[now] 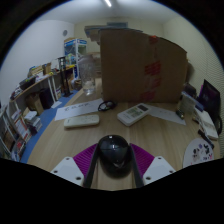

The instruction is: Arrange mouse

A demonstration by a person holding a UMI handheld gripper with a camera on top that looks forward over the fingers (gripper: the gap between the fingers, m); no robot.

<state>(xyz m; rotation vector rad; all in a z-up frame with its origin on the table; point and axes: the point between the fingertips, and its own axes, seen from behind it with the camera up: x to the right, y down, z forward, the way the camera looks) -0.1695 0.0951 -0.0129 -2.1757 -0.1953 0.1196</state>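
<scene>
One mouse (113,152) between gripper (113,160) fingers

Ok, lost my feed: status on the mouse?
Gripper closed on the mouse, both jaws touching it. Calculator and keyboard lie beyond on the desk. Path ahead clear.

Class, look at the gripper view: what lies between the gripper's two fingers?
In the gripper view, a dark mouse lies between the gripper's purple pads, resting on the wooden table. Whether they press it cannot be told.
</scene>
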